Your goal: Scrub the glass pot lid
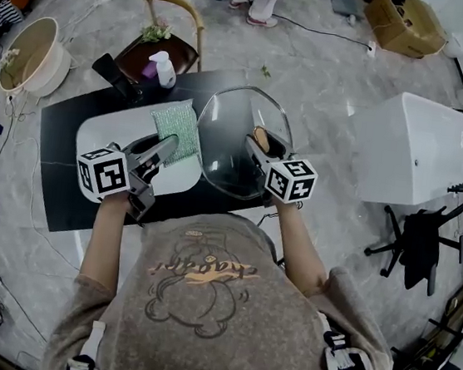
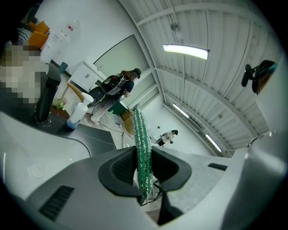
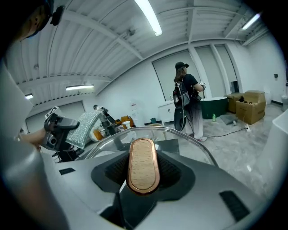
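Note:
The glass pot lid (image 1: 237,143) stands tilted over the dark table, held by its oval wooden knob (image 3: 143,165). My right gripper (image 1: 258,141) is shut on that knob, and the lid's clear rim (image 3: 180,134) curves away beyond the jaws. A green scrub cloth (image 1: 177,128) hangs left of the lid, edge-on as a thin strip (image 2: 143,152) in the left gripper view. The left gripper (image 1: 170,143) is shut on the cloth. Cloth and lid sit close together in the head view; whether they touch I cannot tell.
A white tray (image 1: 104,131) lies on the black table (image 1: 58,167) under the left gripper. A soap bottle (image 1: 164,69) and a dark chair (image 1: 152,49) stand behind. A white cabinet (image 1: 412,148) is to the right. People stand far back (image 3: 186,101).

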The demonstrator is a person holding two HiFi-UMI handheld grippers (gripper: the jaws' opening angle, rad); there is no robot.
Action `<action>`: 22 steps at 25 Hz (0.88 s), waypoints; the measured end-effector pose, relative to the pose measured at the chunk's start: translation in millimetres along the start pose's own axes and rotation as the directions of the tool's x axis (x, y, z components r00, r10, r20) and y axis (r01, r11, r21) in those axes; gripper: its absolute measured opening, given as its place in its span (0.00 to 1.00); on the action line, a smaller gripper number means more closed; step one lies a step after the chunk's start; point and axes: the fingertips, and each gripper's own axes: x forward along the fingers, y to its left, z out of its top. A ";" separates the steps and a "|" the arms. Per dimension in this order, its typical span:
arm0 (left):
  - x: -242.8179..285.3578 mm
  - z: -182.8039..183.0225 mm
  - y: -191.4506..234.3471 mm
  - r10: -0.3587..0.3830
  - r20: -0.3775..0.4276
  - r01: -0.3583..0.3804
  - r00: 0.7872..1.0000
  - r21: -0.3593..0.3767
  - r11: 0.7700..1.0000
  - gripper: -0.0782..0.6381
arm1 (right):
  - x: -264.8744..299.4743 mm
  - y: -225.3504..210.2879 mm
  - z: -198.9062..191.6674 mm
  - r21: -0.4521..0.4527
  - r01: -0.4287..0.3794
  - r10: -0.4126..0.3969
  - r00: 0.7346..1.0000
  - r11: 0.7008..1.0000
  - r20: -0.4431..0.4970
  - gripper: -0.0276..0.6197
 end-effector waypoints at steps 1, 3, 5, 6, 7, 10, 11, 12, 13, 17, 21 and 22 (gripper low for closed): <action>-1.8 0.3 0.8 -0.004 0.011 0.005 1.000 -0.014 1.000 0.23 | 4.6 0.8 -4.2 -0.006 -0.003 0.003 1.000 1.000 -0.012 0.32; -4.1 -1.1 2.5 0.000 0.020 0.001 1.000 -0.023 1.000 0.23 | 14.7 2.8 -12.5 -0.017 -0.011 0.010 0.999 1.000 -0.038 0.32; -5.9 -2.9 4.0 0.006 0.021 -0.005 1.000 -0.026 1.000 0.23 | 26.6 5.4 -21.0 -0.034 -0.017 0.014 0.998 0.999 -0.065 0.32; -7.2 -3.4 4.9 0.008 0.023 -0.007 1.000 -0.030 1.000 0.23 | 33.1 7.0 -25.7 -0.046 -0.018 0.014 0.997 0.999 -0.081 0.32; -8.7 -3.5 5.9 0.010 0.025 -0.009 1.000 -0.033 0.999 0.23 | 39.4 8.7 -30.9 -0.059 -0.019 0.013 0.995 0.998 -0.097 0.32; -11.8 -3.1 8.6 0.015 0.033 -0.014 0.999 -0.037 0.999 0.23 | 54.9 11.8 -45.8 -0.091 -0.017 0.004 0.990 0.996 -0.142 0.32; -12.6 -2.6 9.1 0.017 0.036 -0.015 0.999 -0.038 0.999 0.23 | 59.2 12.2 -50.5 -0.099 -0.018 0.002 0.988 0.995 -0.157 0.32; -13.3 -2.0 9.4 0.018 0.039 -0.017 0.999 -0.039 0.999 0.23 | 63.4 12.4 -55.0 -0.109 -0.019 0.000 0.985 0.994 -0.173 0.32; -13.8 -1.4 9.7 0.021 0.041 -0.019 0.999 -0.039 0.999 0.23 | 67.6 12.5 -59.1 -0.119 -0.021 -0.002 0.982 0.993 -0.189 0.32; -14.3 -0.9 10.4 0.027 0.046 -0.025 0.999 -0.043 0.999 0.23 | 81.1 10.5 -72.0 -0.155 -0.018 -0.018 0.974 0.988 -0.227 0.32; -14.4 -2.0 11.2 0.034 0.041 -0.032 0.999 -0.044 0.999 0.23 | 90.4 8.1 -81.2 -0.187 -0.013 -0.035 0.967 0.982 -0.252 0.32; -14.2 -2.0 11.5 0.035 0.041 -0.033 0.999 -0.046 0.998 0.23 | 92.2 7.9 -83.0 -0.197 -0.013 -0.039 0.965 0.980 -0.258 0.32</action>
